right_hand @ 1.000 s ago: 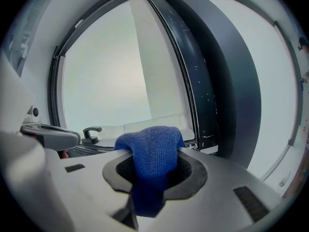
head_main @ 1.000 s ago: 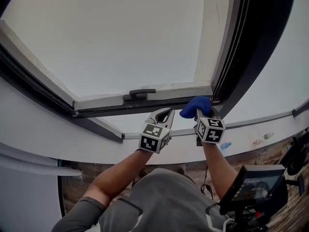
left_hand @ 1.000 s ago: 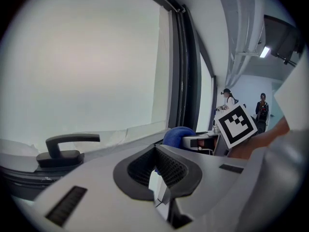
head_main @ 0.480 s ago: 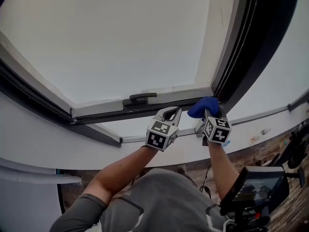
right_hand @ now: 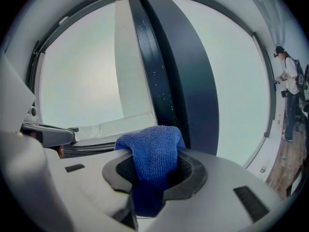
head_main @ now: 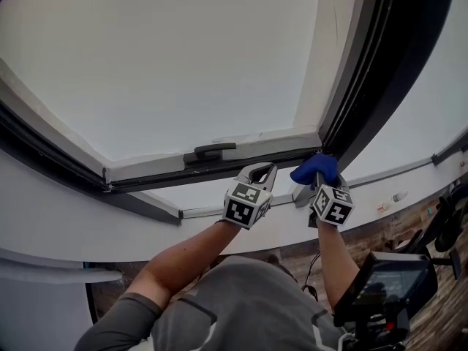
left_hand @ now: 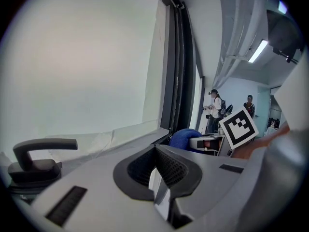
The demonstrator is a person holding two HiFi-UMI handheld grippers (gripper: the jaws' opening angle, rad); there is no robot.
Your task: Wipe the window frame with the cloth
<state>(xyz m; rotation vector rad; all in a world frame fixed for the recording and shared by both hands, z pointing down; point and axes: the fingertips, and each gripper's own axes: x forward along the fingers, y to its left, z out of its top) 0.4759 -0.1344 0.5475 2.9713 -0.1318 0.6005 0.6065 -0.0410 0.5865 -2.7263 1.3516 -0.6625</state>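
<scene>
The blue cloth is pinched in my right gripper and bulges out over its jaws. It sits at the lower right corner of the open window, against the dark frame where the bottom rail meets the upright. My left gripper hovers just left of it, below the rail, shut with nothing between its fingers. From the left gripper view the cloth and the right gripper's marker cube show to the right.
A dark window handle sits on the bottom rail left of both grippers, and shows as a handle in the left gripper view. People stand far off in the room. A camera rig is at the lower right.
Both grippers have moved rightwards along the bottom rail; the cloth has slid into the lower right corner of the frame.
</scene>
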